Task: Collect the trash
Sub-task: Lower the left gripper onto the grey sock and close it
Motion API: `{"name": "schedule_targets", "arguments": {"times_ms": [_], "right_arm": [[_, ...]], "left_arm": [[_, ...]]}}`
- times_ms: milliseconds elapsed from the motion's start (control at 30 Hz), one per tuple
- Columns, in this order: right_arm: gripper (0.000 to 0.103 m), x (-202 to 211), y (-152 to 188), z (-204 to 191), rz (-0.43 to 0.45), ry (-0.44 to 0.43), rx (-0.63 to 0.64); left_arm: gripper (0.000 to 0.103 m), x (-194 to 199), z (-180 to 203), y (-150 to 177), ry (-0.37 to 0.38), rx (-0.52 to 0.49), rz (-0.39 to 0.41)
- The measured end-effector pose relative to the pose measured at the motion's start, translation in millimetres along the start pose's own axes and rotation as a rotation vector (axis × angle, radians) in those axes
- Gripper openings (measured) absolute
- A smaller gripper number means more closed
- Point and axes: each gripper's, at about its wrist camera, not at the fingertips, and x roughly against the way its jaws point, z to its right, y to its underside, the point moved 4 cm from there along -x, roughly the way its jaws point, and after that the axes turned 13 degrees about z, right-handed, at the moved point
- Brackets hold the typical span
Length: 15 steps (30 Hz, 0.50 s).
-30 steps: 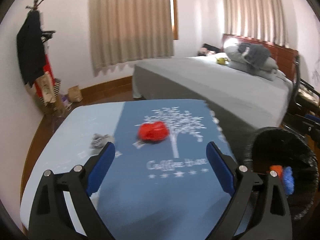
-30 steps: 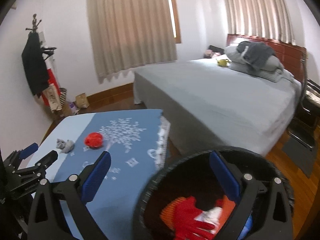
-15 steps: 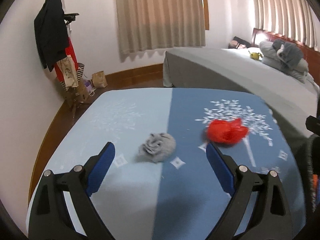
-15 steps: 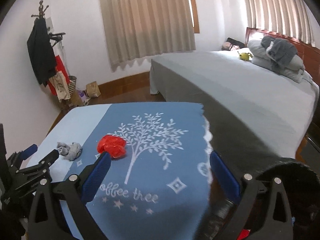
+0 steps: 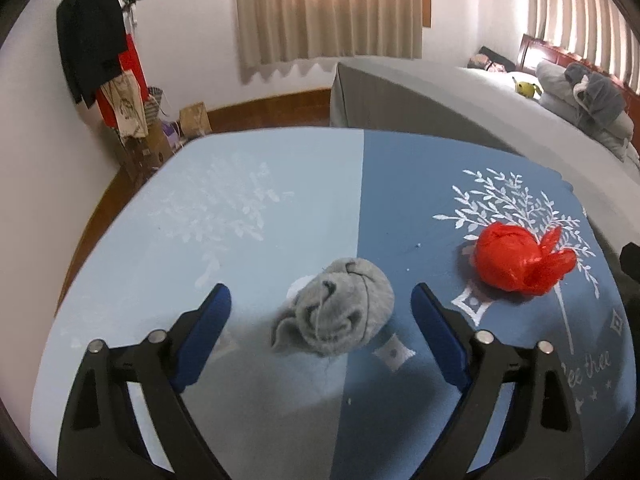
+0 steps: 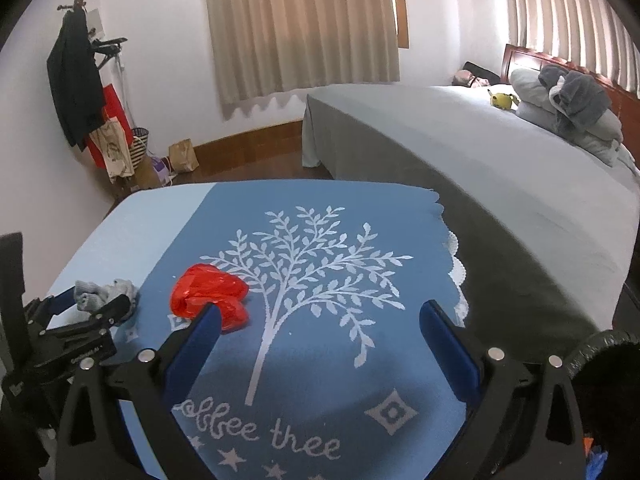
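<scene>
A crumpled grey wad (image 5: pixel 336 312) lies on the blue tablecloth (image 5: pixel 256 208), right between the open fingers of my left gripper (image 5: pixel 322 308). A crumpled red plastic bag (image 5: pixel 516 260) lies to its right on the tree print. In the right wrist view my right gripper (image 6: pixel 320 320) is open and empty above the cloth, with the red bag (image 6: pixel 208 296) by its left fingertip. The grey wad (image 6: pixel 100 292) and the left gripper (image 6: pixel 98 306) show at far left. The black bin rim (image 6: pixel 600 348) shows at lower right.
A grey bed (image 6: pixel 500 152) stands close behind the table on the right. A coat rack (image 6: pixel 80 80) with clothes and bags stands in the left corner. The table's right edge (image 6: pixel 452 248) has a scalloped trim.
My left gripper has swung left from the red bag and closed in on the grey wad. My right gripper has moved from over the bin to over the tablecloth.
</scene>
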Motion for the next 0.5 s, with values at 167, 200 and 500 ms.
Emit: {"name": "schedule_targets", "arguments": {"times_ms": [167,200,500], "right_arm": [[0.097,-5.7,0.6,-1.5,-0.006,-0.001,0.003],[0.097,-6.7,0.7,-2.3,-0.007,-0.003,0.004],[0.097,-18.9,1.0,-20.4,-0.009,-0.03,0.013]], "left_arm": [[0.052,-12.9,7.3,3.6,0.053,-0.005,-0.057],[0.049,-14.3,9.3,4.7,0.065,-0.012,-0.067],[0.045,-1.3,1.0,-3.1,0.032,0.005,0.002]]}}
